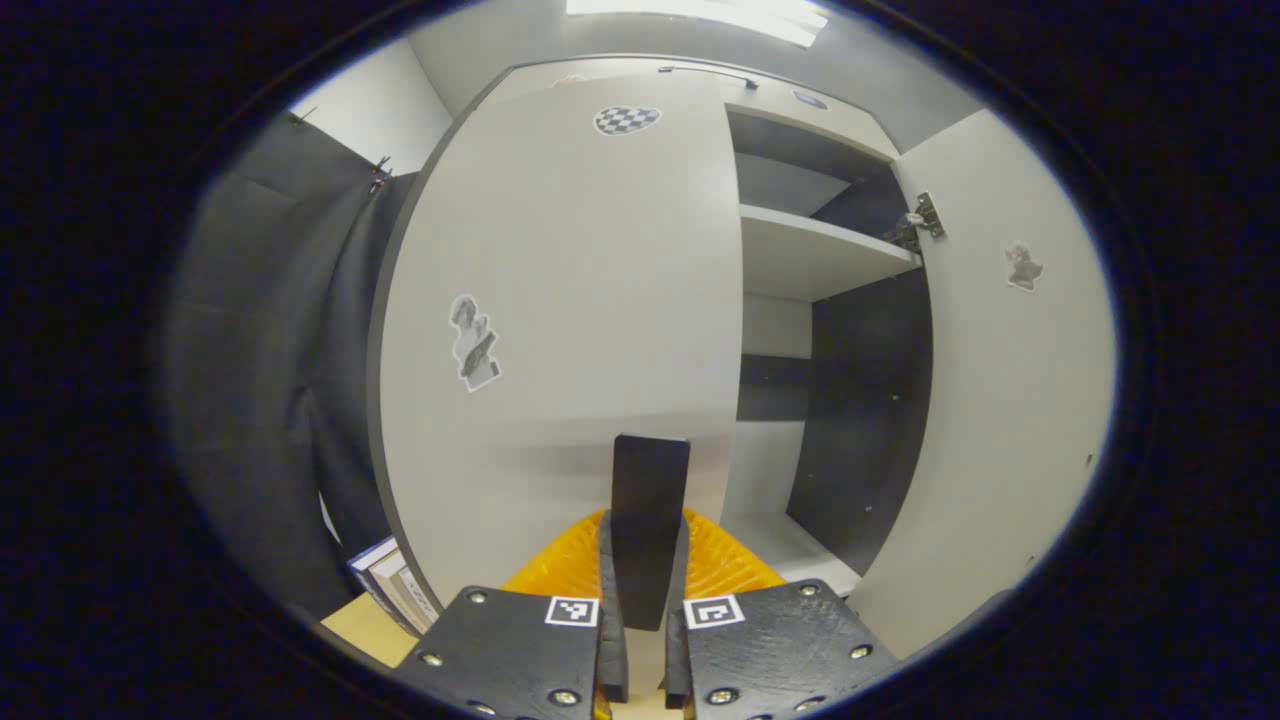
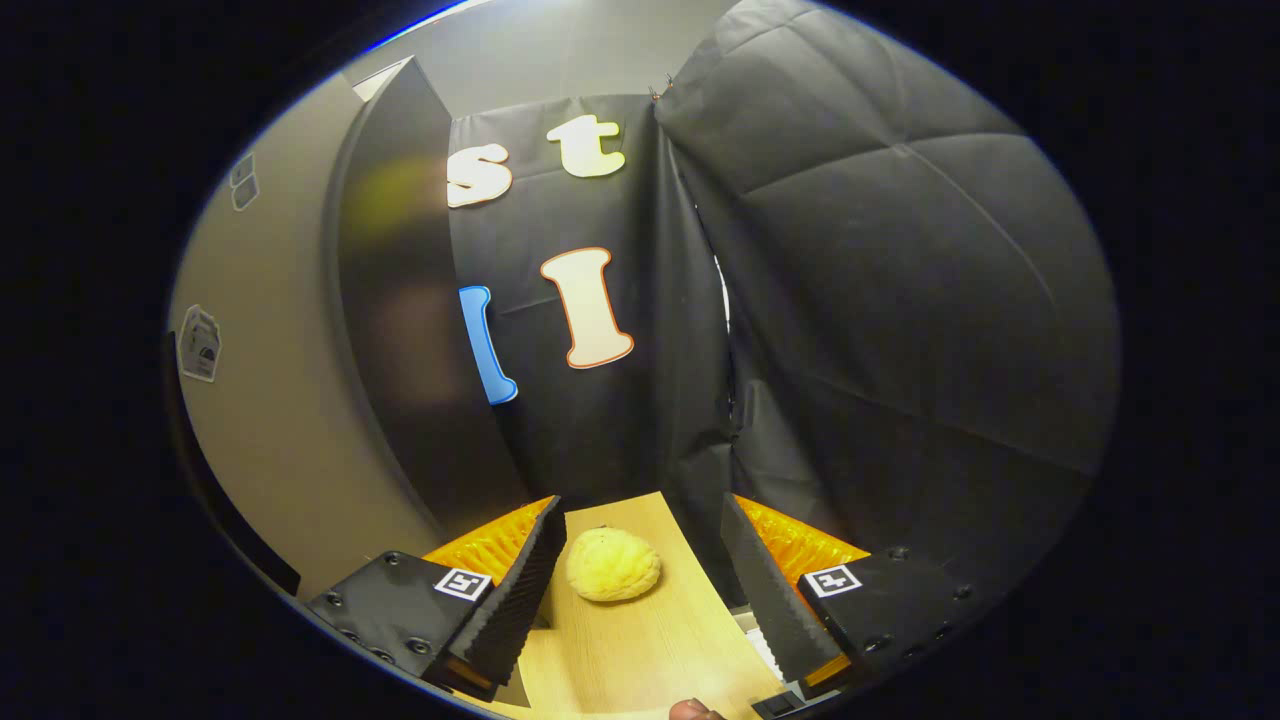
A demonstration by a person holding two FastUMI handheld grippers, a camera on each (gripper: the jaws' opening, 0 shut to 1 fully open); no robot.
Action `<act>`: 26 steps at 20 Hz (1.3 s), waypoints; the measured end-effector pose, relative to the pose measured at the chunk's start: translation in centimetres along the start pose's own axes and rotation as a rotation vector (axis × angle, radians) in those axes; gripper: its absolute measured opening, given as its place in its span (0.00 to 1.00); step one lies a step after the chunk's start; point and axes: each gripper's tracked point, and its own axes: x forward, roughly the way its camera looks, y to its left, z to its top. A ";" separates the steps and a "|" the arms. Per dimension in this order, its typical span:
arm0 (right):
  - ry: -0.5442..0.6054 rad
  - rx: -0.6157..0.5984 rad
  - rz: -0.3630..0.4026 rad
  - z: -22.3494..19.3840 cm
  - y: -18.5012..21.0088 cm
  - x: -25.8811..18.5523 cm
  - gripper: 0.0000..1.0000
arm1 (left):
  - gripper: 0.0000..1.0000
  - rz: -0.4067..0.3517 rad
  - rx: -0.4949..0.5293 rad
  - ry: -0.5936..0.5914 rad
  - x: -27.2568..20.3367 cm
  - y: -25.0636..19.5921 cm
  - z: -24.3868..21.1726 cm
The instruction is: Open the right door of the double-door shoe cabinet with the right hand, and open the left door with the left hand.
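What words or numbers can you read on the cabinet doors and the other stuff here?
None can be read.
Grey sticker on the left door: a picture, too blurred to read.
Checkered sticker near that door's top: a pattern, no words.
Small sticker on the right door: too small to read.
Square coded tags: patterns, no words.
Book spines: too small to read.

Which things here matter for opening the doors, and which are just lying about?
Job: left door, shut; its handle clamped by the left gripper; right door, already open; right gripper, open.

Lying about: yellow lumpy thing on the wooden surface; books.
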 end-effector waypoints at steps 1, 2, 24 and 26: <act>-0.007 0.006 -0.016 0.1 0.4 -0.9 0.98 | 0.17 -0.019 0.000 0.006 -0.2 0.1 -0.1; -0.016 0.016 -0.029 0.1 0.8 -1.9 0.98 | 0.18 -0.036 0.005 0.011 -0.3 0.2 -0.1; -0.055 0.089 -0.200 -5.0 6.1 -17.7 1.00 | 0.16 -0.218 -0.067 -0.023 -6.5 3.7 0.3; -0.045 0.077 -0.197 -5.7 6.7 -18.5 0.98 | 0.15 -0.211 -0.058 -0.028 -7.0 4.4 0.4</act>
